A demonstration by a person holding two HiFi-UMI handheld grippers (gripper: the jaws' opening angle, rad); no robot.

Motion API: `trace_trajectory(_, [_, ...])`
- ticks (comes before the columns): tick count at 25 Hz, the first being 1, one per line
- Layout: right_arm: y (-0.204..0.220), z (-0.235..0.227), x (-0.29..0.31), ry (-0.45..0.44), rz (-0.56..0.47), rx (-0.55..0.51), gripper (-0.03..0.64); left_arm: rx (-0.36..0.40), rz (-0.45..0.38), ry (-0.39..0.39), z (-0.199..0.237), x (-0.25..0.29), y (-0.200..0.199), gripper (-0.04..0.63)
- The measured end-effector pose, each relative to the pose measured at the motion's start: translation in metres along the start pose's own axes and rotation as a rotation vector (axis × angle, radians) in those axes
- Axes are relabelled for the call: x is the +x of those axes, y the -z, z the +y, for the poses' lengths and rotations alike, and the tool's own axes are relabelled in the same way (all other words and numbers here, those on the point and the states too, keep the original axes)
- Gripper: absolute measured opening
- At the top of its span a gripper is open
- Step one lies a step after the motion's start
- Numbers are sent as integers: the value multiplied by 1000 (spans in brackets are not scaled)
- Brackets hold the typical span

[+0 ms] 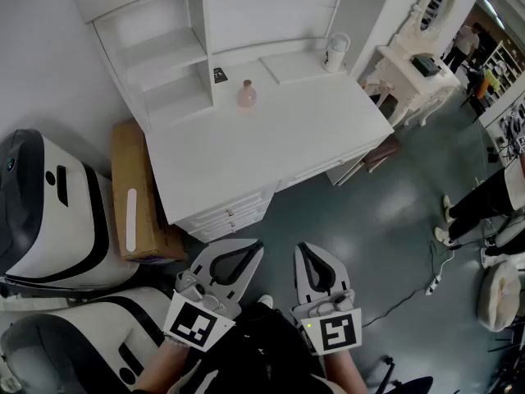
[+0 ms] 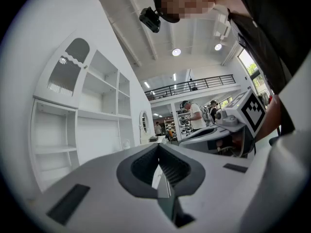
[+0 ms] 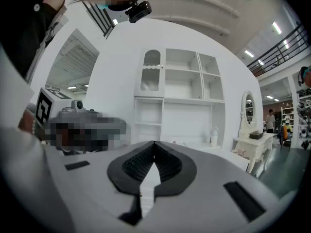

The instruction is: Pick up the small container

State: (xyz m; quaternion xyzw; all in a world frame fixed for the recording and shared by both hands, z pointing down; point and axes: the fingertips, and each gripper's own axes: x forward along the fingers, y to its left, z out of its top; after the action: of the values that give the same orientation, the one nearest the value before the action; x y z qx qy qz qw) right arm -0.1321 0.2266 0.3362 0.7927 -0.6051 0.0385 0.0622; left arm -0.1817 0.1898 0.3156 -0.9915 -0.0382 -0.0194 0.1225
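Zero steps done: my left gripper and right gripper are closed, empty; the small container stands untouched at twelve o'clock.

Shows in the head view as a small container, pale pink, rounded in the body with a narrower top. Stands upright on the white desk, towards its back edge, just in front of the open shelf unit. Sits near a small dark item to the picture's left, apart from it. Rests on the bare desk top alone, nothing gripping it
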Motion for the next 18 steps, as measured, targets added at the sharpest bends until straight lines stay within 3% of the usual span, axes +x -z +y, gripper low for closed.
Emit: trace_trajectory(18, [5,-24,-29,-12,-42,36,2,14,27,-3,-27,13,-8,0])
